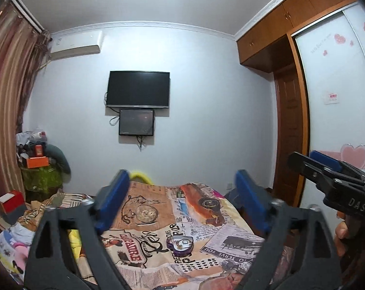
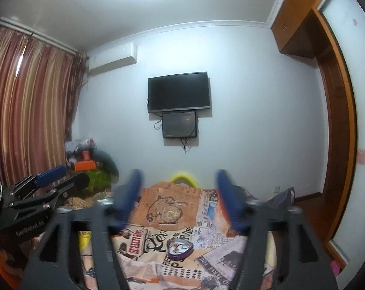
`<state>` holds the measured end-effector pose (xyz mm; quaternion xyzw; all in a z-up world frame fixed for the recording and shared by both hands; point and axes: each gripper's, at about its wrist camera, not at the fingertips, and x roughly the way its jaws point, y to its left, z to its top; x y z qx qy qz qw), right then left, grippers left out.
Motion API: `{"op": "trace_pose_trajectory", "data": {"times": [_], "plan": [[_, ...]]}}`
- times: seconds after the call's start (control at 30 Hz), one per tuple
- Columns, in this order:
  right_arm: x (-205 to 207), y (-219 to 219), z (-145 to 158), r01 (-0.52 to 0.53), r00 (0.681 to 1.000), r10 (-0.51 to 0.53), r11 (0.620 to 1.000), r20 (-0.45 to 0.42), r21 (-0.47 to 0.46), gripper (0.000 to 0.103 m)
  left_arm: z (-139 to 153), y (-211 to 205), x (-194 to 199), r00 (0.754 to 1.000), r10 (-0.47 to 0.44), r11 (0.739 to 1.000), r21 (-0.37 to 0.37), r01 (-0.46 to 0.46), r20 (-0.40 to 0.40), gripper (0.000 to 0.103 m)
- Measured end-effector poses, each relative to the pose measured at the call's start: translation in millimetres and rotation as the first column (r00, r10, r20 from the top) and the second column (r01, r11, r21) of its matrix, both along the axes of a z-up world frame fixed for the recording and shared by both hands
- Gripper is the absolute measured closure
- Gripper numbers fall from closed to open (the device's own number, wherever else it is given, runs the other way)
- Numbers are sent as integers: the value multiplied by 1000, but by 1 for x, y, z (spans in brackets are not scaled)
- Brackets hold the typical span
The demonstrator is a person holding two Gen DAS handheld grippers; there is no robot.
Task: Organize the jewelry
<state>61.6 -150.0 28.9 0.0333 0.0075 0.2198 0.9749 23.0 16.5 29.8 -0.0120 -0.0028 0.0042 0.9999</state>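
Observation:
A purple heart-shaped jewelry box [image 1: 180, 243] lies open on the printed bedspread [image 1: 143, 220], with small jewelry pieces inside. The right wrist view shows the same box [image 2: 178, 247] on the bedspread [image 2: 214, 244]. My left gripper [image 1: 182, 200] is held level above the bed, jaws wide and open, nothing between its blue pads. My right gripper [image 2: 178, 200] is likewise level and open, empty, its fingers blurred. Each gripper shows at the edge of the other's view: the right gripper [image 1: 327, 169] beside a hand, the left gripper [image 2: 54, 176] at the left.
A television [image 1: 137, 89] and a smaller screen hang on the far wall. A cluttered pile with an orange box [image 1: 37, 162] stands by the striped curtain [image 1: 8, 91]. A red box [image 1: 10, 200] lies at the bed's left. A wardrobe [image 1: 332, 77] lines the right side.

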Motion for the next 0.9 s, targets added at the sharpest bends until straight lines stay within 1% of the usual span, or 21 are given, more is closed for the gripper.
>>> {"op": "trace_pose_trajectory", "data": {"times": [0.07, 0.13, 0.2, 0.3, 0.47, 0.9], "plan": [[-3, 2, -2, 24, 1000, -24, 1000, 0, 1, 17, -2, 2, -6, 1000, 5, 1000, -16, -5, -2, 4], [-6, 6, -4, 55, 998, -55, 998, 1, -17, 6, -4, 3, -9, 1000, 9, 1000, -28, -9, -14, 4], [-12, 5, -4, 81, 997, -81, 996, 15, -21, 0, -3, 3, -13, 1000, 11, 999, -37, -12, -24, 4], [-17, 7, -3, 86, 996, -85, 996, 23, -40, 0, -4, 2, -16, 999, 19, 999, -47, -20, -28, 4], [-26, 4, -3, 81, 996, -79, 995, 39, -52, 0, -6, 2, -17, 999, 23, 999, -33, -24, -36, 4], [-25, -3, -9, 87, 996, -87, 995, -1, -56, 0, -10, -4, -12, 998, 18, 1000, -19, -19, -53, 3]]}}
